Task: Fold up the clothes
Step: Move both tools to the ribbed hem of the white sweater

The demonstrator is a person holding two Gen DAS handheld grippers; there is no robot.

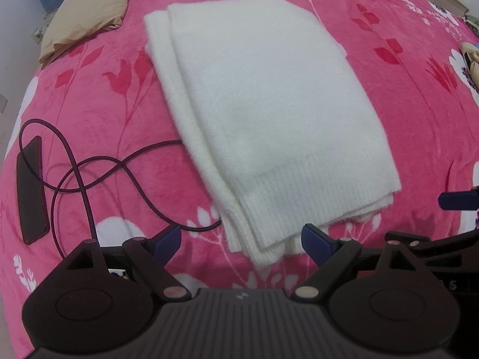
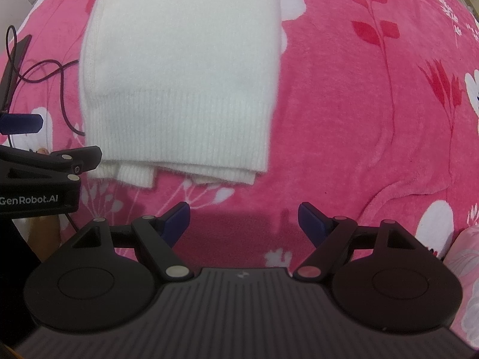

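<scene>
**White sweater already folded narrow on the bed, both tongs empty**

Pink floral fleece blanket (image 1: 125, 137) covered the whole bed, and the white sweater (image 1: 269, 113) lay flat in the middle of it, already folded into a long strip with its ribbed hem (image 2: 182, 131) toward the cameras. A couple of layers peeked out under that hem edge, so it looked like the sleeves were tucked in.

Left tongs (image 1: 241, 240) hovered just short of the hem's near corner, jaws spread wide, nothing in them. Right tongs (image 2: 244, 220) were the same deal: wide open, empty, sitting over bare blanket a bit back from the hem.

My guess on handling: fluffy knit, light, super floppy, and grippy against fleece, so it would drag rather than slide. I'd pinch the ribbed hem at its two corners, catching all layers, since that band is the firmest bit.

Off to the left were a phone (image 1: 31, 188) and its looping cable (image 1: 89, 176), whose end ran up to the sweater's edge and could snag. A tan pillow (image 1: 86, 15) sat far back. No containers in view that I could tell.
</scene>
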